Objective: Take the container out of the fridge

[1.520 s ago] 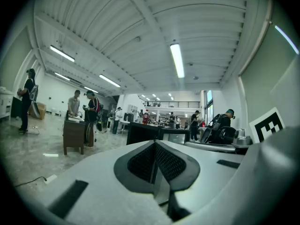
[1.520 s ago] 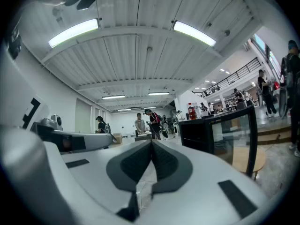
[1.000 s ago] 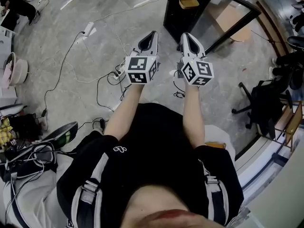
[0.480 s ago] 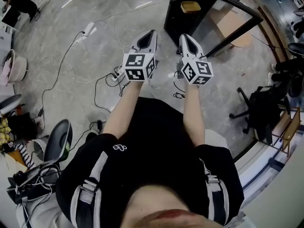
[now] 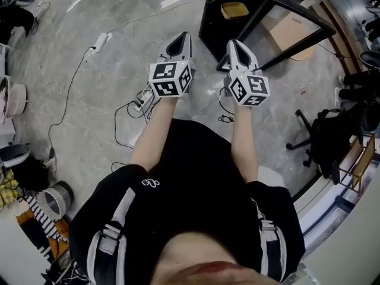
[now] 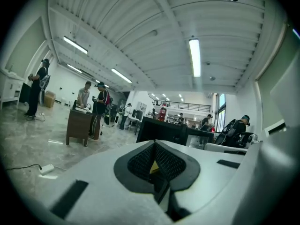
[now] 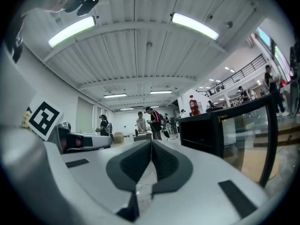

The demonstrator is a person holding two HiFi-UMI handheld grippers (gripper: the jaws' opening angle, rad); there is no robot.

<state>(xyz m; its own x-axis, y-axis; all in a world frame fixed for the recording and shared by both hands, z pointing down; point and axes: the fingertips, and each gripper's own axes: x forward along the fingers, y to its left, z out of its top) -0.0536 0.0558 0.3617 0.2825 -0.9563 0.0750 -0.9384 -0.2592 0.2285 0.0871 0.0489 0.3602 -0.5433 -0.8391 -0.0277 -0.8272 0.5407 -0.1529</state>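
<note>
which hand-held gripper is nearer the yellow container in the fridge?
Right. The right hand-held gripper is just below the container in head view; the left hand-held gripper is farther off, lower left.

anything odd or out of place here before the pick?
Nothing spilled or damaged. The fridge has its door open, and the yellow container sits on a shelf inside. Only clutter: loose cables and a power strip sprawl over the floor left of it. The left claw and right claw are shut, empty.

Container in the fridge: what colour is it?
The container is yellow; the head view shows it best.
</note>
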